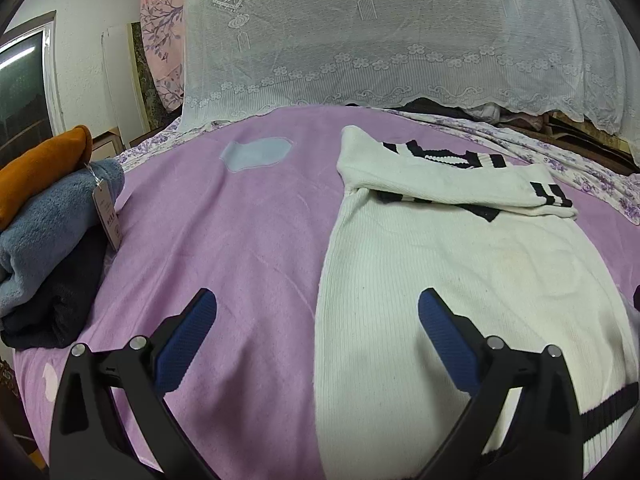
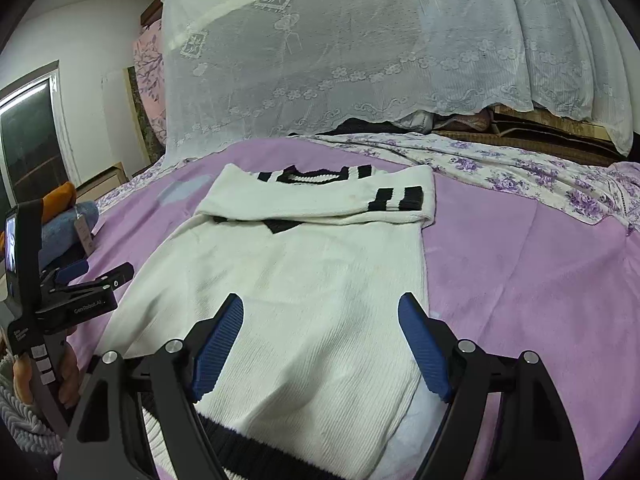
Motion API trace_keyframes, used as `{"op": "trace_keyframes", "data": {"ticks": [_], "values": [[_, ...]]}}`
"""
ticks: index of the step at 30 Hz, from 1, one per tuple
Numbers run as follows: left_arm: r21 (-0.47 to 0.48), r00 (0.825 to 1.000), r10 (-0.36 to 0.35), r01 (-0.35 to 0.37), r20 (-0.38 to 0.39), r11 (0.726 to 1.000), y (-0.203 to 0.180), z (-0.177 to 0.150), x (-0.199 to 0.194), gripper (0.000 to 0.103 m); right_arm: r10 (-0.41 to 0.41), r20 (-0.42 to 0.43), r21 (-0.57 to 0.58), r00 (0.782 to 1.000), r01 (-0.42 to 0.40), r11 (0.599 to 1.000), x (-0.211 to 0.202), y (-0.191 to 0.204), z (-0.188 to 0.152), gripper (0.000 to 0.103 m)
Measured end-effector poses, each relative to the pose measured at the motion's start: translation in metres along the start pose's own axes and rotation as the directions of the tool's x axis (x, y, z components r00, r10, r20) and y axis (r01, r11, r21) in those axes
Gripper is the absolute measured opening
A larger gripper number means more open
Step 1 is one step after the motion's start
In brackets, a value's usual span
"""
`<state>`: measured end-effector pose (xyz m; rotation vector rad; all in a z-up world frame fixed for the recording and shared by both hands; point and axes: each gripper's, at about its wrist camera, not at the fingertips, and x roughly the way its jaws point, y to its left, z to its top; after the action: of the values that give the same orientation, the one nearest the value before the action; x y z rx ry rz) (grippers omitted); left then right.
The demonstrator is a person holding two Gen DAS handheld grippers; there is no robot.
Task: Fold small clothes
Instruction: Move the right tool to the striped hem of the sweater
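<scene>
A white ribbed sweater (image 1: 460, 272) (image 2: 304, 280) with black stripes lies flat on the purple blanket (image 1: 248, 248), both sleeves folded across its chest and its black hem nearest me. My left gripper (image 1: 316, 304) hovers open over the sweater's left edge, one blue pad above the blanket and the other above the knit. My right gripper (image 2: 320, 308) is open too, low over the sweater's lower right part, with nothing pinched between its pads. The left gripper (image 2: 92, 272) also shows in the right wrist view, held by a hand at the left edge.
A pile of folded clothes (image 1: 52, 240), orange, blue and dark, sits at the blanket's left edge with a paper tag hanging. A lace-covered stack (image 1: 380, 40) rises behind the bed. A floral sheet (image 2: 520, 168) lies at the back right. A window (image 2: 28, 140) is at the left.
</scene>
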<state>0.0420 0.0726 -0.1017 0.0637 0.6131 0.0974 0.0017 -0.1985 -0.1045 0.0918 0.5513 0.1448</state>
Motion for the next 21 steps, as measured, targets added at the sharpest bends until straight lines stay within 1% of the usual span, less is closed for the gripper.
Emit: {"op": "trace_keyframes", "data": {"ticks": [4, 12, 21], "values": [[0.008, 1.0, 0.0, 0.0, 0.003, 1.0, -0.001, -0.002, -0.003, 0.098, 0.002, -0.016, -0.004, 1.0, -0.002, 1.0, 0.001, 0.002, -0.004, 0.081], [0.017, 1.0, -0.004, 0.004, 0.0, 1.0, -0.001, -0.005, -0.007, 0.098, 0.006, -0.028, 0.041, 1.0, -0.005, 0.999, -0.001, -0.007, -0.007, 0.082], [0.04, 1.0, -0.007, 0.007, 0.009, 0.999, -0.004, -0.012, -0.017, 0.098, 0.007, -0.027, 0.057, 1.0, -0.005, 0.998, -0.006, -0.012, -0.011, 0.085]]}}
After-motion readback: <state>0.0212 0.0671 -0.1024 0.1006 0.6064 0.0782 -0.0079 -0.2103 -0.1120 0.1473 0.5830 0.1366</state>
